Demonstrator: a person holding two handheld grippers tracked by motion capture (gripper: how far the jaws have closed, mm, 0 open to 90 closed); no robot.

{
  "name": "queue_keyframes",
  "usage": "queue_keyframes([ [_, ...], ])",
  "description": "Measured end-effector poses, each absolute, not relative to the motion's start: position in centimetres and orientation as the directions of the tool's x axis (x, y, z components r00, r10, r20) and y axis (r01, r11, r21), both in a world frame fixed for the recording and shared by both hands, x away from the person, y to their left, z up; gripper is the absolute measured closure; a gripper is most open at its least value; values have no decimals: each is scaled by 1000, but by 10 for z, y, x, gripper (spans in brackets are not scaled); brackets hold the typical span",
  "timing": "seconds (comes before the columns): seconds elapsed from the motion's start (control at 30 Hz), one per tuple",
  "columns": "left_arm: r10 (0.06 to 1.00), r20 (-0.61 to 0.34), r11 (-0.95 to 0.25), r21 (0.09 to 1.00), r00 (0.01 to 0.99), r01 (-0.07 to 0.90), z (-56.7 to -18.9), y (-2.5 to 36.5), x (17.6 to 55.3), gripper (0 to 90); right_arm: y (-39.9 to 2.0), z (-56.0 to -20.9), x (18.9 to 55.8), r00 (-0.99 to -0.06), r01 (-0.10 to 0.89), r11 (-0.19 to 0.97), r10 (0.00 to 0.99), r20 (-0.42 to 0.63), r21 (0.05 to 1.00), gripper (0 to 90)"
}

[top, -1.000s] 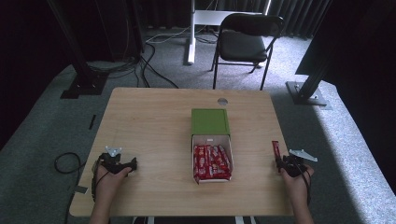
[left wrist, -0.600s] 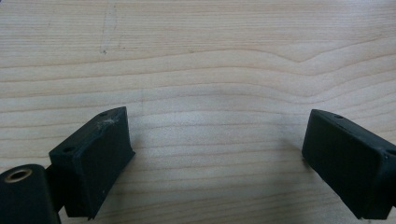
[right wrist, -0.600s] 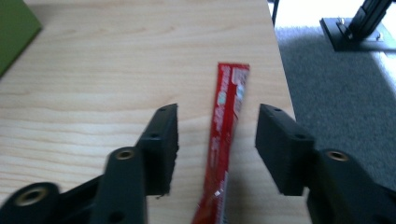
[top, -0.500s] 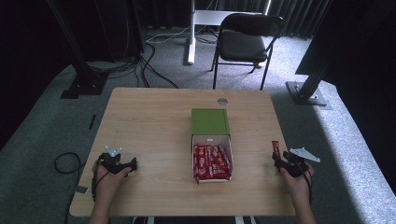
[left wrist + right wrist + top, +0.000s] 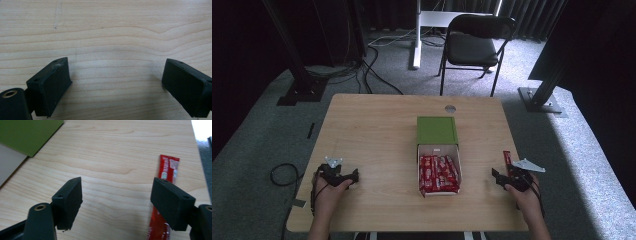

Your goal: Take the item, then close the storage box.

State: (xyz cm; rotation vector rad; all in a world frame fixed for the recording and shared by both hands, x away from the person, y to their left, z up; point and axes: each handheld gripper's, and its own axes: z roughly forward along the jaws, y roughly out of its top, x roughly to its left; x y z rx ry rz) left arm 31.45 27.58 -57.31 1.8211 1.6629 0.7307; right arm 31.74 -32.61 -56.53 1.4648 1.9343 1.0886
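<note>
Wooden tabletop carries two hand-held grippers, one open box and one loose snack bar.

Left gripper: one unit, held in the person's left hand near the table's front left corner. In the left gripper view its two black pads stand wide apart over bare wood grain, with nothing between them.

White carton: one, well to the right of the left gripper and roughly midway between both grippers. Its green lid is folded back flat on the far side. The carton is packed with red-wrapped bars lying side by side; the exact count cannot be read.

Right gripper: one unit, held in the right hand near the front right edge. Its jaws have just been opening and now stand wide, gripping nothing.

Single red snack bar: one, flat on the table, not between the jaws. In the right gripper view it lies lengthwise under and beyond the right-hand pad; the space between the pads is bare wood.
</note>
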Motion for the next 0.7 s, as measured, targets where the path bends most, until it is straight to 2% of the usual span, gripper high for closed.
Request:
queue_keyframes([
  [0.2, 996, 21, -74, 720, 85, 690, -573, 276, 314, 91, -324, -566, 317, -359, 567, 130, 928, 102, 813, 180],
  [0.3, 995, 21, -80, 722, 95, 688, -573, 275, 314, 90, -323, -567, 318, -368, 568, 135, 924, 104, 812, 177],
  [0.7, 966, 7, -180, 738, 258, 650, -566, 254, 312, 90, -320, -565, 315, -410, 550, 169, 908, 88, 818, 178],
])
